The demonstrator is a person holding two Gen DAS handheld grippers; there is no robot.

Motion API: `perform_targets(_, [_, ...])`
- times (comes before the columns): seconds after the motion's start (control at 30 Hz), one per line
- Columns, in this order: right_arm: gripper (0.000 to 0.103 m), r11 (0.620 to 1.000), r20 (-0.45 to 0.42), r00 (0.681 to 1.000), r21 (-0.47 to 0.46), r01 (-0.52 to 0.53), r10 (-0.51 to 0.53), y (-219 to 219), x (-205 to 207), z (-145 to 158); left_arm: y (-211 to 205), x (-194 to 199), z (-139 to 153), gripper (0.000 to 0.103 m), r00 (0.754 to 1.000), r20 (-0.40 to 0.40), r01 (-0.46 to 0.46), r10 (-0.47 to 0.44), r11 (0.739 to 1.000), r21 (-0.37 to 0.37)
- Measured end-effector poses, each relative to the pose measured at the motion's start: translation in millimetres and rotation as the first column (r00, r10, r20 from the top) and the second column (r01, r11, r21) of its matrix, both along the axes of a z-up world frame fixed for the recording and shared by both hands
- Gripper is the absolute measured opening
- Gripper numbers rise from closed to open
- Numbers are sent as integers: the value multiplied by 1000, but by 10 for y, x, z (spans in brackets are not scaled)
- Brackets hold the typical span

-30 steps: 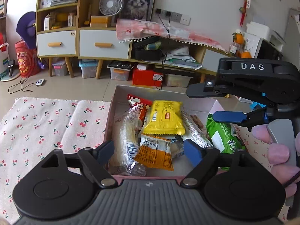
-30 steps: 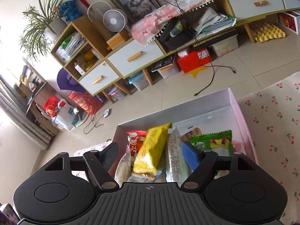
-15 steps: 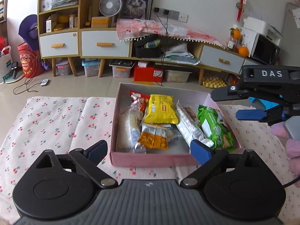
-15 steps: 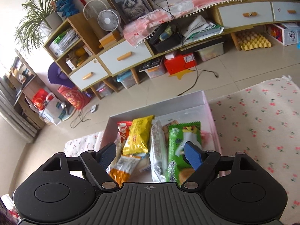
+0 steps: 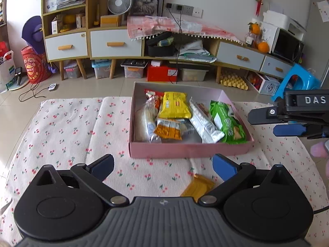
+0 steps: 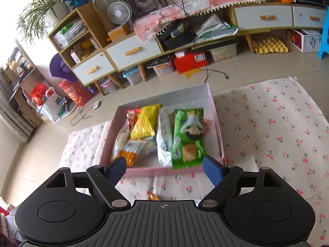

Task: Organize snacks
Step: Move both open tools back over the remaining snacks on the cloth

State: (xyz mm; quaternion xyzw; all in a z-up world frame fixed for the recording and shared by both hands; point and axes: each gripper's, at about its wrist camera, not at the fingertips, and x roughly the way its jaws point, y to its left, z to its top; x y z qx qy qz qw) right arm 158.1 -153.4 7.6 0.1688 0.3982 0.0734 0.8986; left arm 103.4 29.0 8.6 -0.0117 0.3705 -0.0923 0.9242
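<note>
A shallow pink box (image 5: 189,149) sits on a cherry-print cloth (image 5: 72,127) spread over the tiled floor, and the snacks lie packed inside it: a green cracker packet (image 5: 227,121) against the right wall, a long clear-and-white packet (image 5: 203,123) beside it, a yellow packet (image 5: 174,107) in the middle, an orange-and-white packet (image 5: 168,128) overlapping its near end, a pale clear-wrapped packet (image 5: 147,121) along the left wall, and a red packet (image 5: 153,96) at the far left corner, mostly covered by the others so its print cannot be read. What lies under the pile is hidden. One small orange wrapper (image 5: 198,187) lies outside the box on the cloth, partly covered by the left gripper's (image 5: 163,165) right finger in the left wrist view and cut down to a sliver behind the right gripper's (image 6: 164,167) body in the right wrist view. The left gripper hangs over the cloth in front of the box, its jaws spreading wide with nothing between them. The right gripper's jaws are also widening and empty; the near end of the green packet shows between its fingertips but lies apart from them, in the box. In the left wrist view the right gripper enters from the right edge, cut off, with only a bit of a pink glove (image 5: 318,150) showing. The right wrist view is slightly blurred.
</note>
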Motion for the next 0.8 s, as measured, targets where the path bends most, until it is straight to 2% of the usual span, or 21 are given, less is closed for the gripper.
perform_targets(0.33, [87, 1000, -25, 1000, -19, -17, 17, -104, -309, -124, 107, -117, -144, 102, 999, -53, -2, 2, 1000, -5])
perform_targets(0.47, [87, 998, -39, 999, -56, -37, 34, -169, -378, -193, 183, -165, -196, 102, 997, -71, 1, -3, 1000, -27])
perform_targets(0.57, [87, 995, -55, 998, -82, -49, 44, -226, -410, -288, 203, -209, -259, 102, 997, -81, 15, -16, 1000, -15])
perform_targets(0.8, [87, 982, -82, 994, -167, -88, 75, -297, -474, -520, 96, -408, -355, 102, 988, -98, 117, -116, 993, -2])
